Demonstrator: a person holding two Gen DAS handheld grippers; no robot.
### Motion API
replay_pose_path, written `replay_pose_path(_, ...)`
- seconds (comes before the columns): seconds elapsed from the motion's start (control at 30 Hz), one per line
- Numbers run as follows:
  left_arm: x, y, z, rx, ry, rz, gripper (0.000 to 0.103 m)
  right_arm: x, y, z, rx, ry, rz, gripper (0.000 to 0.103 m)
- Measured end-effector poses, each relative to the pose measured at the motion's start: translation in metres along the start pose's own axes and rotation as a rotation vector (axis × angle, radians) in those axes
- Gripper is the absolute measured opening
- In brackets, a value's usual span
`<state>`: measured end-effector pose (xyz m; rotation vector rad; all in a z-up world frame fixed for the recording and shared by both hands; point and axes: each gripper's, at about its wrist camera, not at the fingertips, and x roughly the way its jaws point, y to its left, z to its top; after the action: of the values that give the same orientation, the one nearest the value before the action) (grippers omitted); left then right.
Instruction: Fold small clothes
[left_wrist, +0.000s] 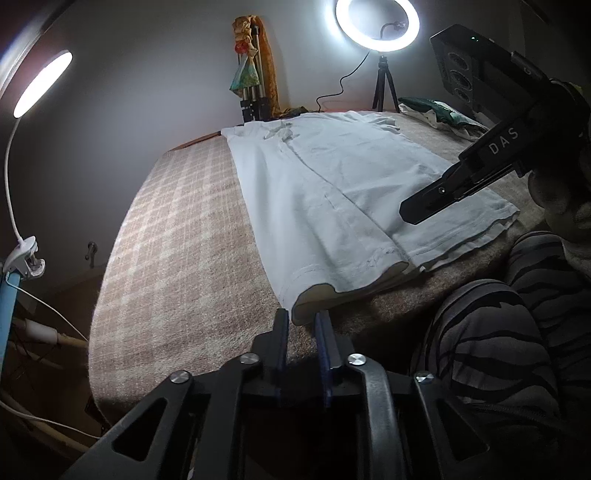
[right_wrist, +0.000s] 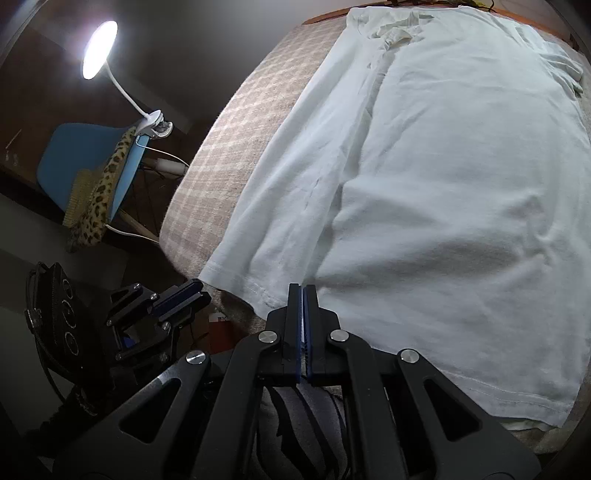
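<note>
A white T-shirt lies flat on the checked beige blanket, its left side folded in lengthwise, collar far, hem toward me. My left gripper is open at the near hem corner, its fingers either side of the hem fold. In the right wrist view the shirt fills the frame. My right gripper is shut just above the hem, with nothing visibly between its fingers. The right gripper also shows in the left wrist view, over the shirt's right hem. The left gripper shows in the right wrist view.
A ring light on a tripod and folded tripods stand at the far edge. A clamp lamp is fixed to a blue chair at left. Other clothes lie far right. My striped-trousered knees are near.
</note>
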<state>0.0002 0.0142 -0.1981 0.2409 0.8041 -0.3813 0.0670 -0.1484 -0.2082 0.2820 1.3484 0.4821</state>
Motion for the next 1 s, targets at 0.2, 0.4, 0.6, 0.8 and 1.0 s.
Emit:
replay_pose_path(0.2,-0.003,0.013,0.001,-0.040,-0.006,0.029,0.020,0.016,0.000,-0.001,0.029,0.042,0.012,0.045)
replay_pose_path(0.4,0.001,0.016,0.001,-0.047,-0.002,0.044,0.020,0.031,0.005,-0.002,-0.015,0.072,-0.011,0.004)
replay_pose_path(0.6,-0.009,0.020,0.004,-0.051,-0.024,0.061,0.023,0.003,-0.004,-0.002,-0.013,0.031,-0.030,0.003)
replay_pose_path(0.8,-0.013,0.021,0.017,-0.106,-0.034,0.031,0.027,-0.004,0.003,-0.012,-0.051,0.029,0.009,0.005)
replay_pose_path(1.0,-0.033,0.003,0.048,-0.112,-0.089,0.013,0.035,-0.067,-0.003,-0.015,-0.051,-0.161,-0.029,0.047)
